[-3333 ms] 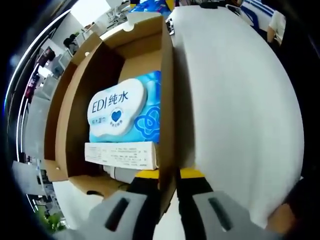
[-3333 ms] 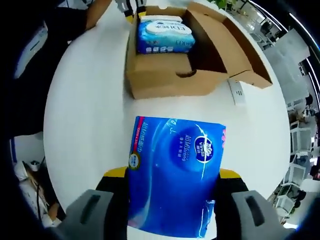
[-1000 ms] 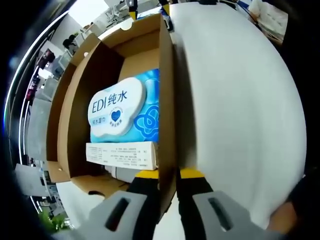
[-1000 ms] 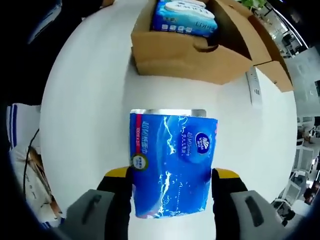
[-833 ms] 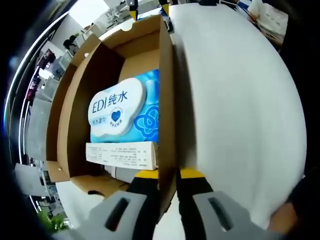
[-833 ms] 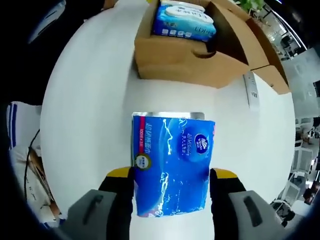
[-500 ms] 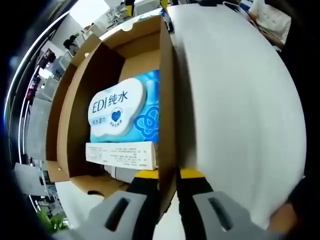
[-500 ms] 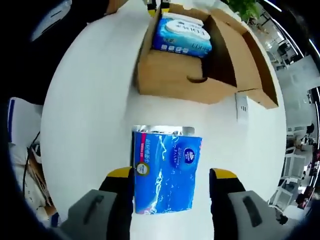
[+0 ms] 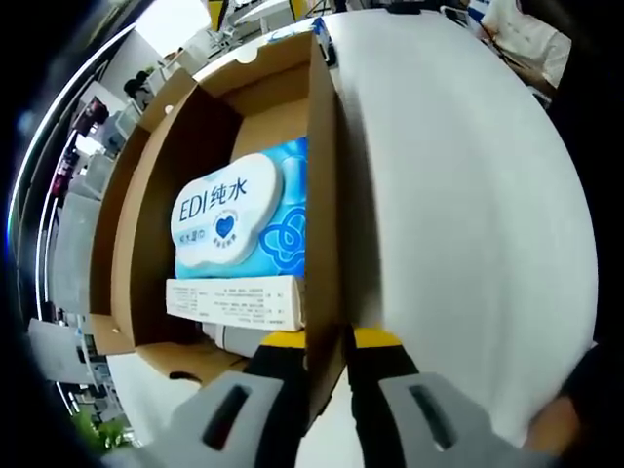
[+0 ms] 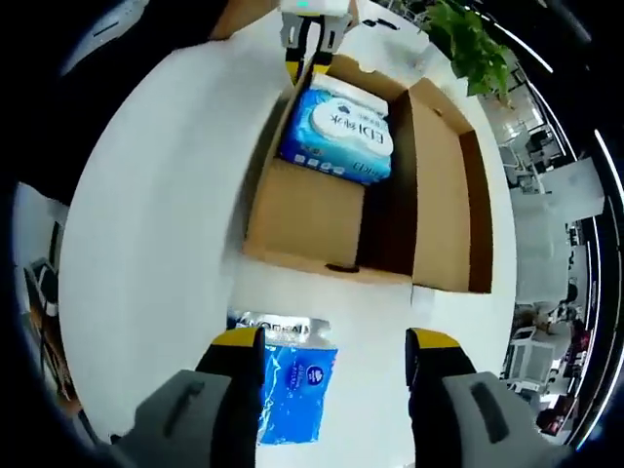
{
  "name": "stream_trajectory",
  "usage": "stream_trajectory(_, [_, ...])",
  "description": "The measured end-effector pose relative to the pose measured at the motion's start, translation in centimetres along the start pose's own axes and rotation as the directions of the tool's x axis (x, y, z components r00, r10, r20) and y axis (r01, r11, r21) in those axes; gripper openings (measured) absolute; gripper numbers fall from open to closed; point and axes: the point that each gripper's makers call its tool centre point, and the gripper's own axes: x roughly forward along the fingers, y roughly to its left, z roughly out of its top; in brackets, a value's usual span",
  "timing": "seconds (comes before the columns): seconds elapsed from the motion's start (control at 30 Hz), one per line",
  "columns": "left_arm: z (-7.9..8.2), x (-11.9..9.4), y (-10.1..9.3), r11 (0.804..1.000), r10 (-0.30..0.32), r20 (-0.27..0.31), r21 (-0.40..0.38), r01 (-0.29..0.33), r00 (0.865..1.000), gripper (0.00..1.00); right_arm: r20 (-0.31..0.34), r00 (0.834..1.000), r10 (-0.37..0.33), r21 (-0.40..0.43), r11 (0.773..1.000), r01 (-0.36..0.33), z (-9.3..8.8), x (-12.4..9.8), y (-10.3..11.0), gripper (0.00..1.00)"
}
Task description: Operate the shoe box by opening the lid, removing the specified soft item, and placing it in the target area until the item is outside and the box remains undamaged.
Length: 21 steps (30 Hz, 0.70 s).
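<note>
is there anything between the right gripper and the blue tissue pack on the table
Nothing visible does. The blue tissue pack lies on the white table just ahead of the open right gripper, beside its left jaw, with no object between. The shoe box sits farther off.

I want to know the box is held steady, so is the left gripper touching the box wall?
Touching. In the left gripper view, the left gripper is shut on the shoe box side wall, one yellow-tipped finger against each face.
</note>
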Motion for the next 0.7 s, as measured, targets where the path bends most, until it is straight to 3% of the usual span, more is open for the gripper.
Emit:
stream_trajectory(0.2, [0.0,0.0,-0.1,1.0,0.0,-0.003,0.005,0.0,1.0,0.13,0.055,0.998,-0.002,-0.038,0.999,0.005,2.9,0.5,-0.6,0.61])
stream_trajectory(0.7, [0.0,0.0,-0.1,1.0,0.0,-0.002,0.003,0.0,1.0,0.13,0.096,0.995,0.031,-0.12,0.993,-0.019,6.9,1.7,-1.9,0.67])
